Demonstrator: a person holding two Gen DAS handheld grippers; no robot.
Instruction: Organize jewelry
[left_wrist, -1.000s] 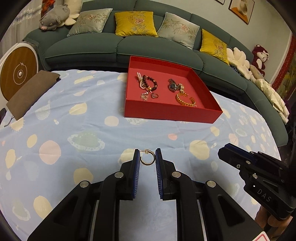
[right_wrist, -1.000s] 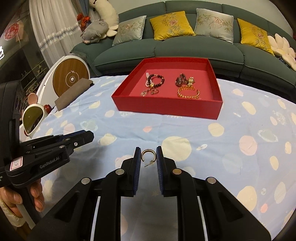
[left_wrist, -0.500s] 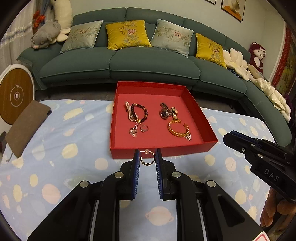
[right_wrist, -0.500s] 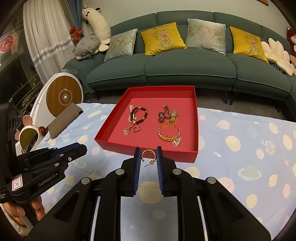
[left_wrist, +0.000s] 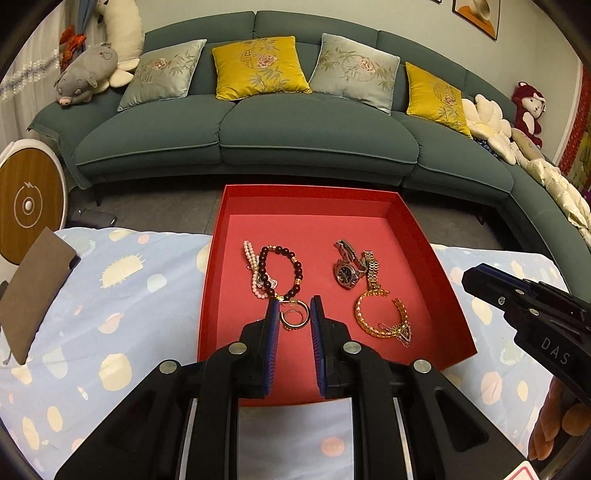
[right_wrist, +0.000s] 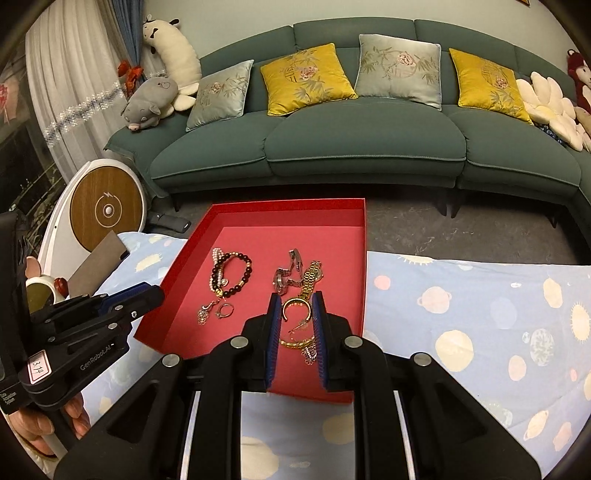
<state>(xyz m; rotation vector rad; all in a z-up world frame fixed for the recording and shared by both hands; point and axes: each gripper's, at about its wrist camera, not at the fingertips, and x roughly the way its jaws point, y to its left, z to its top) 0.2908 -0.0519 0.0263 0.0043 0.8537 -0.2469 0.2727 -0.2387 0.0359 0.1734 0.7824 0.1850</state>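
A red tray (left_wrist: 210, 295) (right_wrist: 177, 266) lies on the blue spotted cloth. In it lie a dark bead bracelet (left_wrist: 282, 269) (right_wrist: 232, 275), a pearl strand (left_wrist: 253, 271), a watch (left_wrist: 347, 273) (right_wrist: 286, 278), a gold bangle (left_wrist: 382, 317) and a ring (right_wrist: 225, 311). My left gripper (left_wrist: 294, 317) is shut on a gold hoop earring (left_wrist: 294, 319), held over the tray's near left part. My right gripper (right_wrist: 296, 314) is shut on a second gold hoop earring (right_wrist: 295, 308), held over the bangle at the tray's near right. Each gripper shows in the other's view (left_wrist: 524, 306) (right_wrist: 96, 314).
A green sofa (left_wrist: 295, 125) with cushions and plush toys stands behind the table. A brown pad (left_wrist: 33, 295) lies at the cloth's left edge beside a round wooden-faced device (left_wrist: 27, 203). The cloth (right_wrist: 480, 314) spreads to the right of the tray.
Both grippers have moved forward with their earrings, from in front of the tray's near wall to above its inside. Both stay shut on the hoops.
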